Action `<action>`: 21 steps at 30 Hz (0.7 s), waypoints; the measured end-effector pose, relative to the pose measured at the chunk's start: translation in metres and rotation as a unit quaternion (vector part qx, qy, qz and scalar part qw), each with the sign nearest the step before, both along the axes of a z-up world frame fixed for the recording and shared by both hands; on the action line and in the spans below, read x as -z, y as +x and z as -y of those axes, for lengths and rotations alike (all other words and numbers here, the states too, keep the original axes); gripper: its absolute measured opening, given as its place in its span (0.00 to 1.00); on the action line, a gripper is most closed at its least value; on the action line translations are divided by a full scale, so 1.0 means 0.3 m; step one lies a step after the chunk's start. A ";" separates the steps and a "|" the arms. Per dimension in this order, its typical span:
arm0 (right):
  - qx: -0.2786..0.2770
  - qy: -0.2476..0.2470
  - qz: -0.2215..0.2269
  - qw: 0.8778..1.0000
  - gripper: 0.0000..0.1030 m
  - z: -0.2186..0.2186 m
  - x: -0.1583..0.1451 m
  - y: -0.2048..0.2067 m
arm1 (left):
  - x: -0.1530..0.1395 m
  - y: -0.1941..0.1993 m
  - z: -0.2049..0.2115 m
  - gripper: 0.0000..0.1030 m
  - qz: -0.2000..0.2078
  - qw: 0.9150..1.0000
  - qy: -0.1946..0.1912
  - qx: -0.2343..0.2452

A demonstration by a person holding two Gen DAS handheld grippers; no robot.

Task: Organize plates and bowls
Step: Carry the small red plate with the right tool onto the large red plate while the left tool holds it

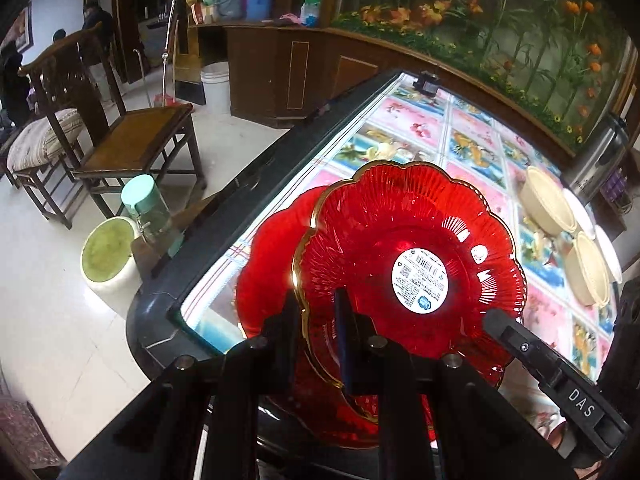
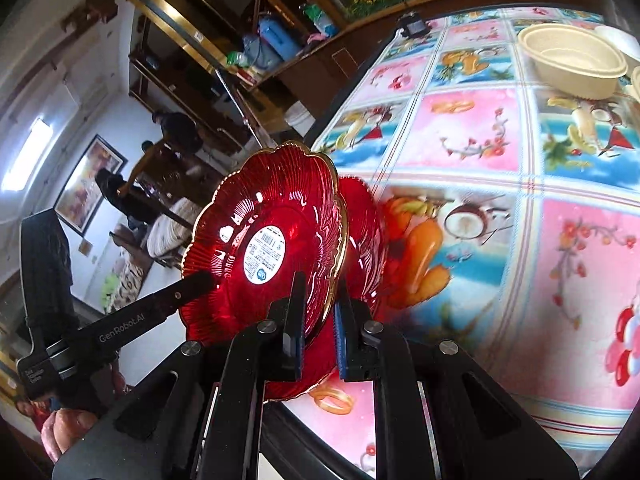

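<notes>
I have the table (image 2: pixel 520 208) filling most of my right wrist view, covered by a glossy cloth of pink and blue fruit-and-flower squares, with a dark frame along its edge. Past that edge, in the left wrist view, stand a wooden chair (image 1: pixel 136 140) and a second one with a striped cushion, on a pale tiled floor. At the far side of the table sit the cream bowls (image 1: pixel 550 204), one nearer the corner and another just beside it toward me, with white plates (image 1: pixel 608 252) partly under and behind them. The upper red plate (image 1: pixel 412 256), scalloped with a gold rim and a round white barcode label at its centre, is lifted and tilted above a lower red plate (image 1: pixel 272 264), which lies near the table's near edge and shows out from under it on the left. My left gripper (image 1: pixel 318 320) is clamped on the gold rim of the upper red plate, one pad on each face of the glass. My right gripper (image 2: pixel 318 312) is likewise closed tight on that same plate's rim from the opposite side, so both tongs carry it together. In the right wrist view the left gripper's finger reaches the plate from the lower left, and part of a hand shows below it.
</notes>
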State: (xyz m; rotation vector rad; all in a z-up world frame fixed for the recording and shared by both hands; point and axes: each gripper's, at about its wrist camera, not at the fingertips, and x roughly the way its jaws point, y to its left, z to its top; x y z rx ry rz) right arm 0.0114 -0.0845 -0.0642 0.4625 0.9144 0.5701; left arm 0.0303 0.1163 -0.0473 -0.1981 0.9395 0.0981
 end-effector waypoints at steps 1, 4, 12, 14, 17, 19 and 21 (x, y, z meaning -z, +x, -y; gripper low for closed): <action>-0.001 -0.003 -0.003 1.000 0.11 -0.006 0.005 0.003 | 0.006 0.001 -0.002 0.15 -0.002 1.000 0.004 0.001; 0.000 -0.007 -0.007 1.000 0.11 -0.020 0.018 0.017 | 0.025 0.003 -0.010 0.18 -0.009 1.000 0.009 0.006; 0.000 -0.018 -0.007 1.000 0.11 -0.049 0.022 0.029 | 0.047 -0.004 -0.041 0.19 -0.016 1.000 0.006 0.009; -0.001 -0.024 -0.007 1.000 0.11 -0.060 0.022 0.030 | 0.050 -0.003 -0.046 0.19 -0.017 1.000 0.008 0.009; 0.001 -0.040 -0.004 0.999 0.11 -0.069 0.016 0.033 | 0.057 0.002 -0.047 0.19 -0.024 0.999 0.021 0.003; 0.002 -0.047 -0.004 0.999 0.11 -0.074 0.012 0.038 | 0.052 0.002 -0.055 0.19 -0.021 0.999 0.031 -0.003; 0.003 -0.060 -0.006 0.998 0.12 -0.082 0.010 0.045 | 0.046 0.003 -0.069 0.19 -0.017 0.999 0.032 -0.010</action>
